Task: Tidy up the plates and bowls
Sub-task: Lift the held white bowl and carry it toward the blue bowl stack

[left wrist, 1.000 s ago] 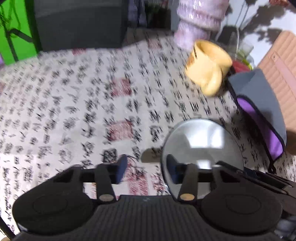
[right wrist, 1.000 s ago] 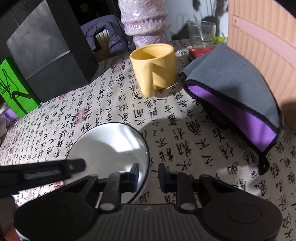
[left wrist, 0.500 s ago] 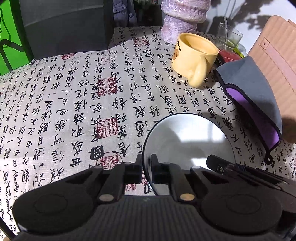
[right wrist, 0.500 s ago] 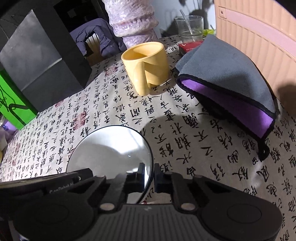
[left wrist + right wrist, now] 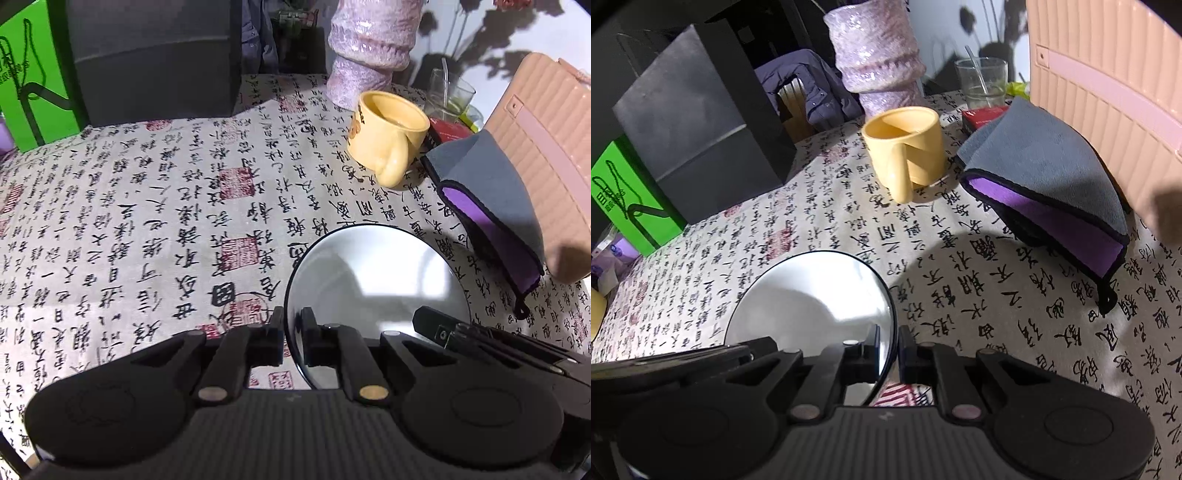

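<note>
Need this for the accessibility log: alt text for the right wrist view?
Right gripper clamps the right rim of a white plate above a calligraphy-print tablecloth. Behind stand a yellow mug and a folded grey-and-purple cloth.

1. I saw a table under a calligraphy-printed tablecloth [image 5: 155, 206].
2. A white wall [image 5: 938, 22] behind carried dark plant shadows.
3. A chair with a purple jacket [image 5: 809, 92] stood beyond the table.

Tablecloth [image 5: 177, 206]: printed all over with black Chinese calligraphy and red seal stamps. Green box [image 5: 631, 199]: black scrawled marking, not legible. Red packet [image 5: 982, 116]: lettering too small to read.
</note>
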Demonstrator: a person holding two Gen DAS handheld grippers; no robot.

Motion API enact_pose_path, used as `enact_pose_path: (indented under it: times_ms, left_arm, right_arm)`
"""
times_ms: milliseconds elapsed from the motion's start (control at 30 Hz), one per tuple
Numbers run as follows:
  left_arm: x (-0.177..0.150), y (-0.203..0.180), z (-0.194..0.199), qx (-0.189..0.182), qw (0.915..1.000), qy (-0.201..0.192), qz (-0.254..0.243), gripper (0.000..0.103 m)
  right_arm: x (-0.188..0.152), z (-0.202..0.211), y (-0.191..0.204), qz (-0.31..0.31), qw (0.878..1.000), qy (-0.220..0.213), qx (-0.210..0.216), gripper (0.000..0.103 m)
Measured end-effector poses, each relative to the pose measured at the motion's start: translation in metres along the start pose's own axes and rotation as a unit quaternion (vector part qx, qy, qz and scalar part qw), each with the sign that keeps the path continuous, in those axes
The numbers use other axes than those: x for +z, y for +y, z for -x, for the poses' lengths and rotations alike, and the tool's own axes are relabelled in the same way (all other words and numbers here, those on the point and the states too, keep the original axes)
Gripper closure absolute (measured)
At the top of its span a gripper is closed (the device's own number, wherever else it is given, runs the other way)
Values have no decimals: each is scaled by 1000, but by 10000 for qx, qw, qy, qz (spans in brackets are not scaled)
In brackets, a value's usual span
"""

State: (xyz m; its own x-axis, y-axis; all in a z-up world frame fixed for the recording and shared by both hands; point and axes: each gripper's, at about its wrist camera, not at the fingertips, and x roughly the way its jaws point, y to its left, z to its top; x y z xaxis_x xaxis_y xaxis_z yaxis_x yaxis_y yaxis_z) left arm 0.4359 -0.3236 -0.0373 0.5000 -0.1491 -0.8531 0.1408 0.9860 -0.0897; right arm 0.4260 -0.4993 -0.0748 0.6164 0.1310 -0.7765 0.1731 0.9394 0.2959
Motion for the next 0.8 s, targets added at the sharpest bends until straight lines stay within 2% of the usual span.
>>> enact_pose_path:
  times_ms: [400, 800]
  left_arm:
    - [-19, 31, 43, 63, 9995, -298, 69, 94]
    - [-38, 77, 80, 19, 9979, -518, 390, 94]
  right_arm:
    - [-17, 32, 39, 246, 9995, -155, 95, 94]
    - [-40, 58, 88, 491, 9983, -255, 178, 94]
